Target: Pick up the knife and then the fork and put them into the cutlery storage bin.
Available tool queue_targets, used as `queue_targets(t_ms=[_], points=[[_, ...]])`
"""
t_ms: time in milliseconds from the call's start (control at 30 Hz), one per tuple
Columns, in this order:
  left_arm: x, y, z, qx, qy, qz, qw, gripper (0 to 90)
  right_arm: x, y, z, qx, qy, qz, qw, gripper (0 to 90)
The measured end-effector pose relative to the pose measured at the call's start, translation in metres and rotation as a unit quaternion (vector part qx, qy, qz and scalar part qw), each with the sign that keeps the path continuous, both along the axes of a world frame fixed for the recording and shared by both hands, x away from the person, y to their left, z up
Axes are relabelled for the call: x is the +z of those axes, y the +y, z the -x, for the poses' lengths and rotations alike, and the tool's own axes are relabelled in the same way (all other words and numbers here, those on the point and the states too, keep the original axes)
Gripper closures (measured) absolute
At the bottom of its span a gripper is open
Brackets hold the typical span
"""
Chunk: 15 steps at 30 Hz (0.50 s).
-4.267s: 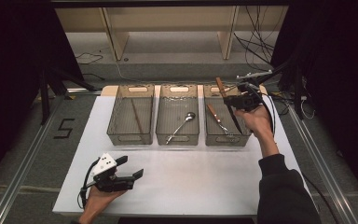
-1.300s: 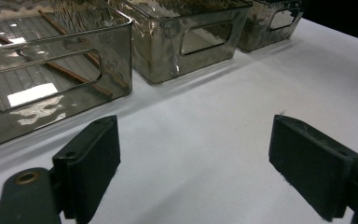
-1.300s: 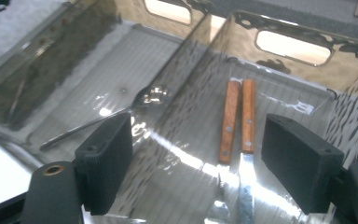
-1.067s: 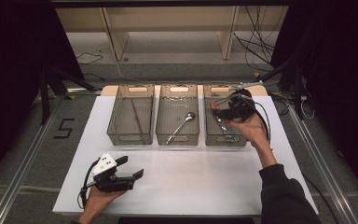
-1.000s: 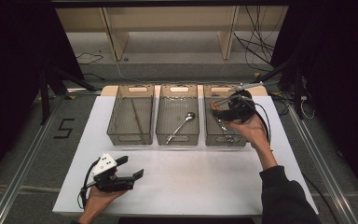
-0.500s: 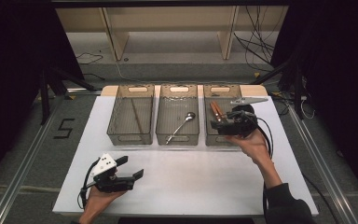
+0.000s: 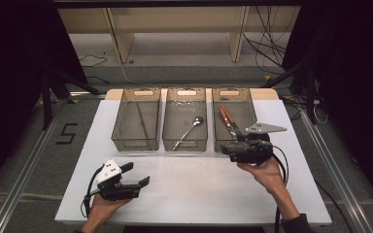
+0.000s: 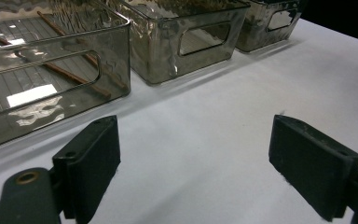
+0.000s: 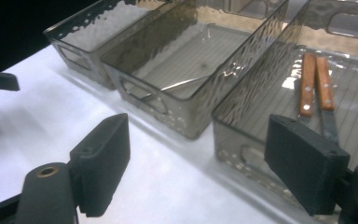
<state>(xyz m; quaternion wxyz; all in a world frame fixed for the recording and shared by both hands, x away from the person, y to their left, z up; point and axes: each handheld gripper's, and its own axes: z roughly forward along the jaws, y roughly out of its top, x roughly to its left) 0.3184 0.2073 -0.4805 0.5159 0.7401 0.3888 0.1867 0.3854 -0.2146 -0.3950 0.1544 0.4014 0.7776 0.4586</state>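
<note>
Wood-handled knives (image 7: pixel 227 119) now lie in the right bin (image 7: pixel 252 132), and I see my right gripper (image 9: pixel 205 163) withdrawn, jaws apart and empty, so that placement looks finished.

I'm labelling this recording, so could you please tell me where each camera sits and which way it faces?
High view: above the person's side, looking forward and down at the table, three bins, both hands, left gripper and right gripper.
Left gripper view: low over the table, along its open jaws toward the chopstick bin.
Right gripper view: along its open jaws toward the knife bin.
Shared: both gripper views show the middle bin, with the spoon.
</note>
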Motion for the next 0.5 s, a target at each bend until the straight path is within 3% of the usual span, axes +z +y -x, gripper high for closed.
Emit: queue_targets(t_ms=[233, 333, 500], points=[[0.000, 0.000, 0.000, -0.002, 0.000, 0.003, 1.0000, 16.3, -0.025, -0.008, 0.019, 0.003, -0.008, -0.021, 0.9997, 23.1], [0.000, 0.000, 0.000, -0.002, 0.001, 0.004, 1.0000, 16.3, -0.029, -0.010, 0.028, 0.003, -0.023, -0.021, 0.9995, 22.6], [0.001, 0.000, 0.001, -0.006, 0.000, 0.004, 1.0000, 16.3, -0.038, -0.011, 0.046, 0.008, -0.028, -0.040, 0.9988, 22.3]])
